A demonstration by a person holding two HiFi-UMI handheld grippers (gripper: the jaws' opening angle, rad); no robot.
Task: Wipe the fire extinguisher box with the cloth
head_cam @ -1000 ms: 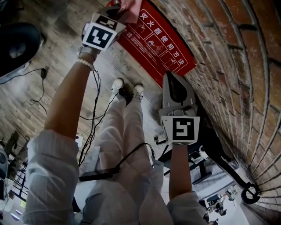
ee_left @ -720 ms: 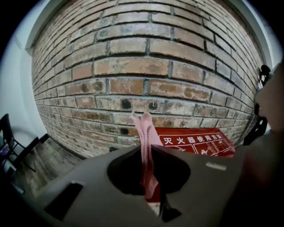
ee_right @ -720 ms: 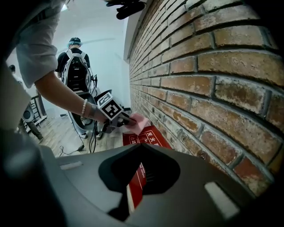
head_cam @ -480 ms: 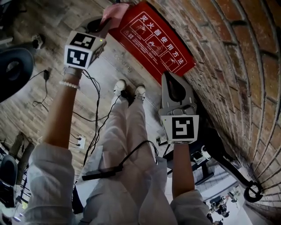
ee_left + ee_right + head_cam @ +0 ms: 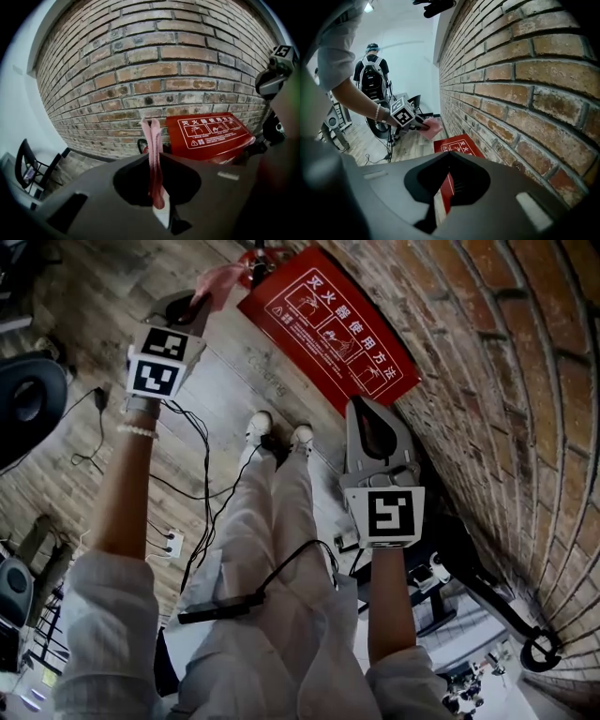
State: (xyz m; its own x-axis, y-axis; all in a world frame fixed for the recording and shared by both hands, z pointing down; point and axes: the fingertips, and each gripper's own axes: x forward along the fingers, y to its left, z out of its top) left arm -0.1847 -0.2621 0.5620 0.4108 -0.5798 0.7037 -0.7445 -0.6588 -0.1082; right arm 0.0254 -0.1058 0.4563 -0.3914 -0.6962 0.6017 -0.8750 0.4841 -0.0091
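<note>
The red fire extinguisher box stands at the foot of the brick wall, its lid printed with white instructions; it also shows in the left gripper view and the right gripper view. My left gripper is shut on a pink cloth, which hangs off the box's left corner, apart from the lid. The cloth runs as a folded strip between the jaws. My right gripper hovers by the box's near right corner, jaws together and empty.
The brick wall runs along the right. A black extinguisher handle sits left of the box. Cables trail over the wooden floor by my shoes. A person with a backpack stands farther back, near chairs.
The left gripper has carried the cloth leftward, off the box's top left corner to beside it. The right gripper has stayed where it was.
</note>
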